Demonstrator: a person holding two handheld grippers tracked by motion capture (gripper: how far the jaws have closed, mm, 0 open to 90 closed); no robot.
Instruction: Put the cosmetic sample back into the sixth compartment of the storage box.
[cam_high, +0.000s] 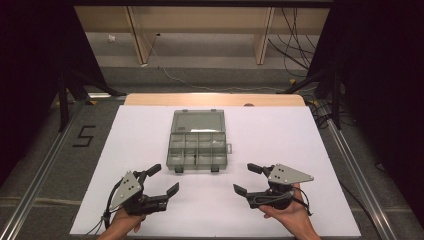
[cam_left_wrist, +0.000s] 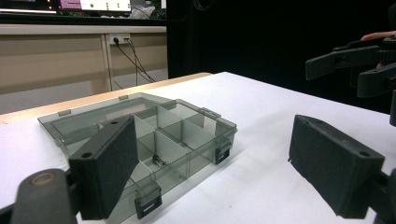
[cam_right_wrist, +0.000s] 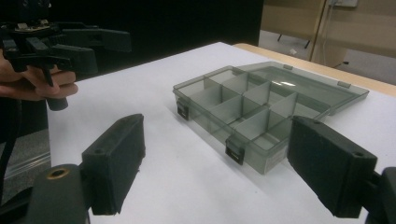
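**Both grippers idle, organiser box open and untouched**

Translucent grey plastic compartment box (cam_high: 197, 140) sat mid-table on the white sheet (cam_high: 300, 150), lid folded flat toward the far side, two black latches (cam_right_wrist: 235, 150) on the near edge. Dividers split the tray into small cells; one small metallic bit (cam_left_wrist: 159, 160) lay in a near cell, too small to identify.

Left gripper (cam_high: 165, 180) was near the person's edge, jaws spread wide, nothing between them. Right gripper (cam_high: 248, 178) mirrored it, also spread and empty. Both pointed inward toward the box, clear of it.

Risks as I judged them:
- box is light and unanchored, so a one-sided push on the near wall would likely slide or spin it on the smooth sheet
- closing the lid from one corner only could rack the hinge and leave the latches misaligned
- wide foam pads (cam_left_wrist: 109, 172) versus narrow cells: reaching for the small part would probably jam on the dividers or tip the tray
- grippers converging on the same latch edge could collide
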